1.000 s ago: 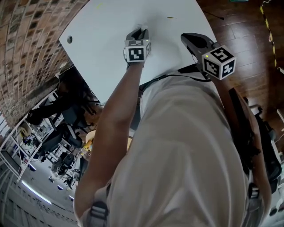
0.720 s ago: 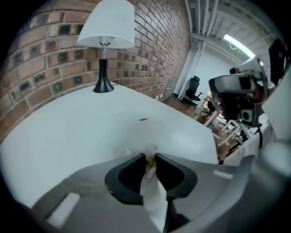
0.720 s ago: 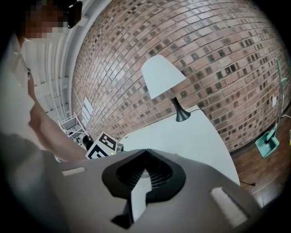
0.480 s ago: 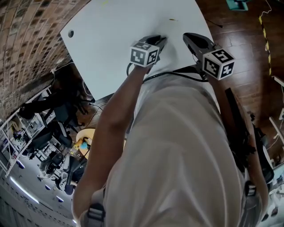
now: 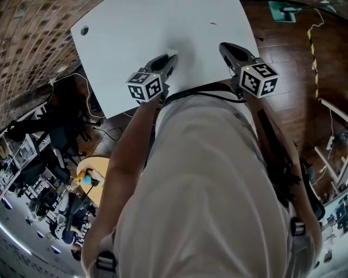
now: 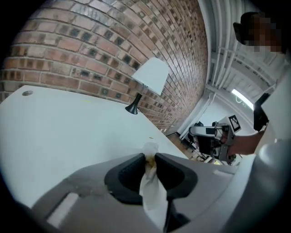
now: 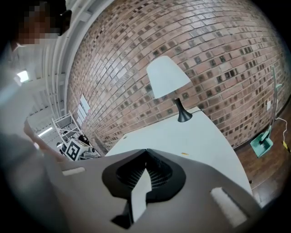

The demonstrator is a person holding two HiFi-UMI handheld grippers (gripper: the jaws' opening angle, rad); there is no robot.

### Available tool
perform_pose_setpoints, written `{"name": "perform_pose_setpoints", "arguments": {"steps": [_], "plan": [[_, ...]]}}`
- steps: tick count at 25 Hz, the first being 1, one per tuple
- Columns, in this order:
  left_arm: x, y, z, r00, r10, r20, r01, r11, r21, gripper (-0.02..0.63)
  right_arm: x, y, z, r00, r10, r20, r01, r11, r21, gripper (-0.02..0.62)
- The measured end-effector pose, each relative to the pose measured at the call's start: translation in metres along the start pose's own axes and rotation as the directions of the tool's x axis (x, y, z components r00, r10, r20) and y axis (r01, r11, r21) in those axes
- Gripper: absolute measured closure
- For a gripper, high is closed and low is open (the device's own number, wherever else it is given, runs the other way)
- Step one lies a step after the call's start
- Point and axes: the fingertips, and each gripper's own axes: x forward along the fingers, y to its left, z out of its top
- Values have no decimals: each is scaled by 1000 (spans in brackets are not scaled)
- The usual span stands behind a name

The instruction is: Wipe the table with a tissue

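The white round table (image 5: 136,32) fills the top of the head view. A crumpled white tissue (image 6: 151,184) with a yellowish stain near its tip is pinched in my left gripper (image 6: 149,157), which is shut on it. That gripper (image 5: 171,56) hangs lifted over the table's near edge. Off to the right hovers my right gripper (image 5: 224,48), over the same edge. Its jaws (image 7: 145,151) are shut, with nothing between them. A small yellow speck (image 5: 213,23) lies on the tabletop further out.
A white-shaded lamp (image 6: 151,76) stands at the table's far side against the brick wall (image 7: 218,54). The table has a small hole (image 5: 84,31) near its left rim. Wooden floor (image 5: 293,49) with a teal dustpan (image 5: 283,10) lies right; chairs and clutter (image 5: 54,163) left.
My left gripper has drawn back from the tabletop toward the near edge, risen and rolled, carrying the tissue with it. The right gripper has barely moved.
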Motion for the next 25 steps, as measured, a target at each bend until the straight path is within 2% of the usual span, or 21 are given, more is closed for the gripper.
{"name": "perform_pose_setpoints", "arguments": {"steps": [5, 8, 10, 12, 15, 19, 21, 23, 25], "plan": [[-28, -8, -14, 991, -114, 65, 119, 989, -87, 528, 1, 36, -4, 1000, -26, 7, 26, 999, -25, 588], [-33, -12, -24, 987, -151, 53, 155, 985, -81, 528, -6, 52, -8, 999, -43, 24, 44, 998, -44, 588], [-36, -19, -31, 977, -209, 49, 213, 972, -95, 528, -13, 58, -17, 998, -63, 29, 64, 997, -44, 588], [-39, -32, -39, 954, -295, 49, 299, 945, -133, 528, -21, 60, -27, 996, -86, 34, 87, 996, -35, 588], [-41, -49, -38, 909, -407, 87, 416, 884, -213, 528, -32, 58, -32, 993, -110, 46, 111, 994, -25, 588], [-49, -56, -22, 865, -454, 214, 501, 804, -321, 529, -41, 57, -27, 990, -122, 69, 124, 992, -27, 588], [-52, -62, -13, 838, -469, 278, 543, 762, -352, 529, -44, 57, -26, 990, -115, 79, 118, 992, -34, 588], [-50, -70, -11, 830, -475, 292, 556, 743, -372, 529, -47, 56, -27, 992, -101, 82, 105, 994, -41, 588], [-44, -72, -14, 837, -468, 283, 546, 738, -396, 529, -48, 51, -28, 993, -89, 77, 93, 995, -46, 588]]}}
